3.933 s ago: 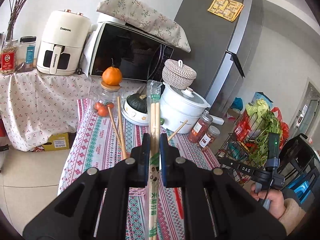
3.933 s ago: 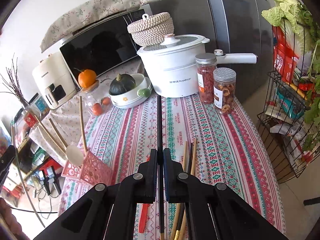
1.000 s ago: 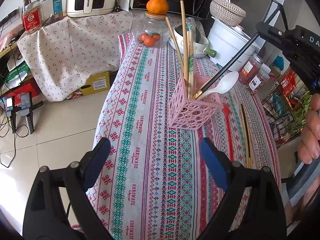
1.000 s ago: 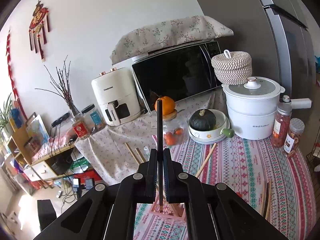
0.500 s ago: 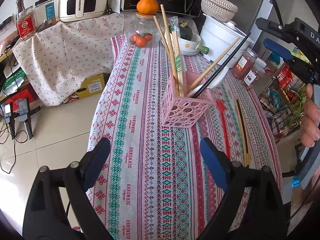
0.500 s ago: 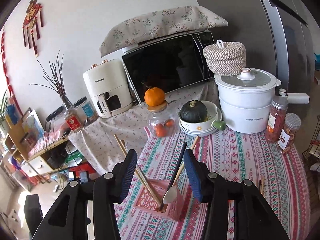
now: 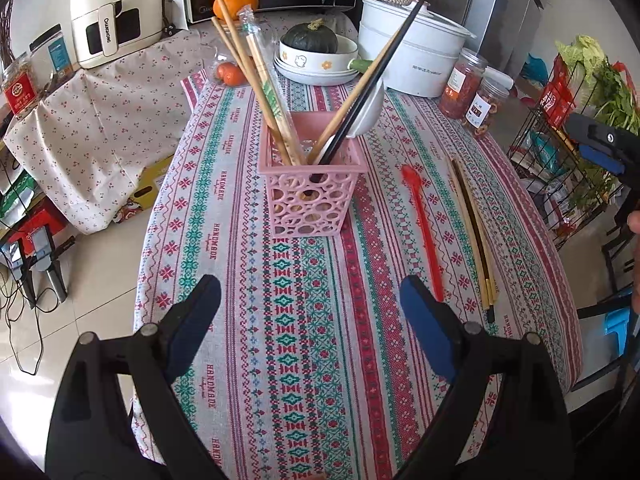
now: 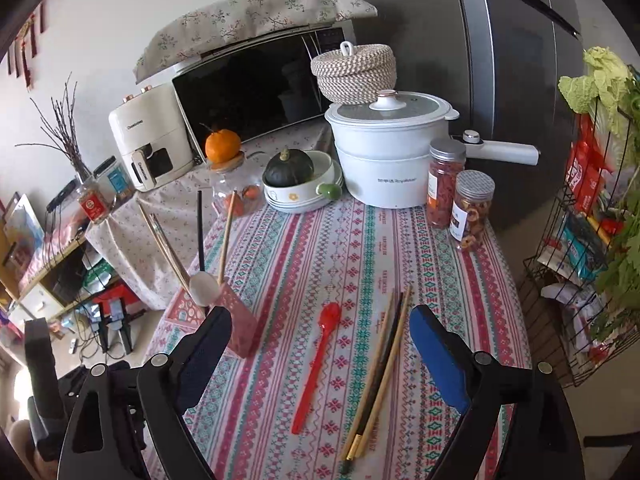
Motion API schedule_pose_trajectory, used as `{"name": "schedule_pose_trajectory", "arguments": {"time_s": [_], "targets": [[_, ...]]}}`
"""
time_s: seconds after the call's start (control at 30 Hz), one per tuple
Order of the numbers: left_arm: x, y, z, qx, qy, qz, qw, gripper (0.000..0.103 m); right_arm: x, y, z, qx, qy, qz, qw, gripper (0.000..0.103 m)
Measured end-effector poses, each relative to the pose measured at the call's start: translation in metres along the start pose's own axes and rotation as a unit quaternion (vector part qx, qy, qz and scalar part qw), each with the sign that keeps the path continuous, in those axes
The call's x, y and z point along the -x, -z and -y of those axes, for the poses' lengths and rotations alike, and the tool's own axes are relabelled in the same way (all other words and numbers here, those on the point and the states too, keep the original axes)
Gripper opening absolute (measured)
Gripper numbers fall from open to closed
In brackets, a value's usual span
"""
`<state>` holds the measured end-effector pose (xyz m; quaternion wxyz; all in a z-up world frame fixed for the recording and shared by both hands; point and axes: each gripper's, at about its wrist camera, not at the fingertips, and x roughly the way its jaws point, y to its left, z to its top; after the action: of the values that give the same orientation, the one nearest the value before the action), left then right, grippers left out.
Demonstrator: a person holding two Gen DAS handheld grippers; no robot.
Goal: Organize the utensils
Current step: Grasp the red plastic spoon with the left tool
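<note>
1. My left gripper (image 7: 308,312) hangs wide open over the striped table (image 7: 304,360) with nothing between its blue pads.
2. Ahead of it, slightly to the left of its centre line, the pink basket (image 7: 310,196) stands upright on the table. In it are wooden chopsticks (image 7: 256,72) leaning left, a black chopstick (image 7: 376,68) leaning right and a white spoon (image 7: 370,110).
3. Right of the basket the red spoon (image 7: 424,228) lies flat, bowl end away from me, its handle tip just beside the left gripper's right pad.
4. Further right a bundle of loose chopsticks (image 7: 474,236) lies lengthwise beside the spoon, apart from it.
5. My right gripper (image 8: 320,352) has just been opening and now stands wide, empty. The red spoon (image 8: 318,364) and the loose chopsticks (image 8: 380,372) lie on the table between its pads, untouched; the basket (image 8: 240,328) sits at its left finger.
</note>
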<state>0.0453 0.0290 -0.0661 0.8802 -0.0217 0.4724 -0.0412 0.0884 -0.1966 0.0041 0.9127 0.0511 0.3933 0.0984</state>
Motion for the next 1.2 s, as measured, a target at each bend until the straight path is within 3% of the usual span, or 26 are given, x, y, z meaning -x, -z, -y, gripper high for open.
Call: {"name": "schedule_pose_trajectory", "arguments": {"time_s": [0.33, 0.6, 0.7, 0.77, 0.93, 1.2], "targets": [[-0.049, 0.002, 0.075, -0.05, 0.003, -0.068, 0.9964, 0.091, -0.027, 0.039, 0.062, -0.03, 0.056, -0.105, 0.992, 0.095], [-0.089, -0.022, 0.112, -0.057, -0.015, -0.069, 0.9959, 0.091, -0.051, 0.033, 0.101, -0.081, 0.084, -0.136, 0.984, 0.095], [-0.102, -0.038, 0.119, -0.05, -0.02, -0.063, 0.9965, 0.084, -0.054, 0.029, 0.116, -0.105, 0.085, -0.142, 0.981, 0.095], [-0.11, -0.048, 0.125, -0.049, -0.018, -0.062, 0.9967, 0.072, -0.056, 0.026, 0.124, -0.109, 0.086, -0.137, 0.981, 0.095], [-0.135, -0.072, 0.143, -0.066, -0.039, -0.062, 0.9951, 0.058, -0.067, 0.024, 0.146, -0.135, 0.103, -0.146, 0.975, 0.095], [-0.172, -0.101, 0.153, -0.073, -0.084, -0.093, 0.9895, 0.05, -0.075, 0.028, 0.158, -0.172, 0.07, -0.166, 0.968, 0.095]]}}
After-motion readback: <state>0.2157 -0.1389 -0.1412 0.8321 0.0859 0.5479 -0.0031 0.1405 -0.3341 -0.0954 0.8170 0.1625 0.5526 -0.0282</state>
